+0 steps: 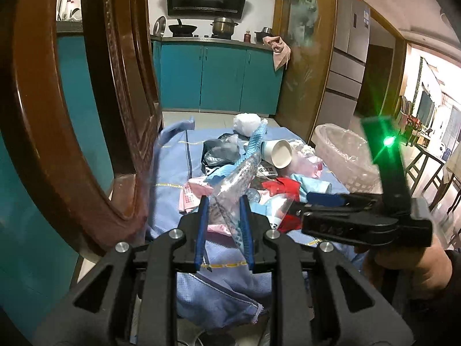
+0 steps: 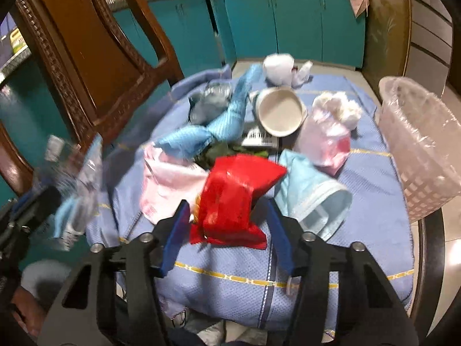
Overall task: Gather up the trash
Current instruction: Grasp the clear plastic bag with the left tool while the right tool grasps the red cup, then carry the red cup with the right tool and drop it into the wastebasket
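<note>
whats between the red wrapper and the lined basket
In the right wrist view, a crumpled light blue cloth lies between the red wrapper and the lined basket, on the blue tablecloth.

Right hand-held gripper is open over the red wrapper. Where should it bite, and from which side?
Take the red wrapper by its raised, crumpled middle, coming straight down and forward from the near edge of the table. The right hand-held gripper already straddles it with open jaws. The flat near flap lies on the blue cloth, so gripping there would likely snag fabric.
</note>
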Tool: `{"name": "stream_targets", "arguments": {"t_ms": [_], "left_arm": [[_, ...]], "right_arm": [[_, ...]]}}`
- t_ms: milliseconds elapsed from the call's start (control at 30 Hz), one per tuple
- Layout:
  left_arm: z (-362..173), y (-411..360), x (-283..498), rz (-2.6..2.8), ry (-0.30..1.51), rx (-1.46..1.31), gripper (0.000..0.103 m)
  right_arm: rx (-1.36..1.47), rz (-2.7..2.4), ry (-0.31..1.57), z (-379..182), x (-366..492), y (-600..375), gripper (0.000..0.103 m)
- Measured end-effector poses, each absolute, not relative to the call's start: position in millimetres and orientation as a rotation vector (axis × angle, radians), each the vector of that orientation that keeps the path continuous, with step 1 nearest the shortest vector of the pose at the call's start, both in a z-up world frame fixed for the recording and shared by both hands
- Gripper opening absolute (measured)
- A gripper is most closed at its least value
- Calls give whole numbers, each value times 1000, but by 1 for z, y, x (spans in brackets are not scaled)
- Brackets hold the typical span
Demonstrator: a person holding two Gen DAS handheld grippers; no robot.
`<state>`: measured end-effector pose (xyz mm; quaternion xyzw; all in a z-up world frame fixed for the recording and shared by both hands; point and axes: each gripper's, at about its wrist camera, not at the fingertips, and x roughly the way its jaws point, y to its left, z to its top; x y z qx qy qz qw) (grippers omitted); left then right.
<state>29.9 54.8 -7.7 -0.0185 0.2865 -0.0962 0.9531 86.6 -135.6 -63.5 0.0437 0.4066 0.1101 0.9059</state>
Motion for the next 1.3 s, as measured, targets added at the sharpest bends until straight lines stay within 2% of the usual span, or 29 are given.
{"name": "stream_targets", "arguments": {"t_ms": [267,367,433,667,900,1033,1300], "left_arm": [[-12,53,30,-212,588,-39,23],[-13,54,32,-207,590,-41,23],[-14,54,33,-203,593,-43,23],[-12,48,34,-188,588,-25,23],[19,30,39,-194,536,32,23],[25,20,48,-189,512,46,23],[-2,11,52,-184,576,35,23]], "right_arm": [[123,261,920,-81,100,-131,41],[131,257,932,-85,102,-133,24],[149,268,922,-81,98,-135,20],[72,270,745,-44,51,-142,19],[-44,214,563,-8,13,-152,19],[-1,202,541,-10,14,-163,19],[8,165,569,-17,18,-172,19]]}}
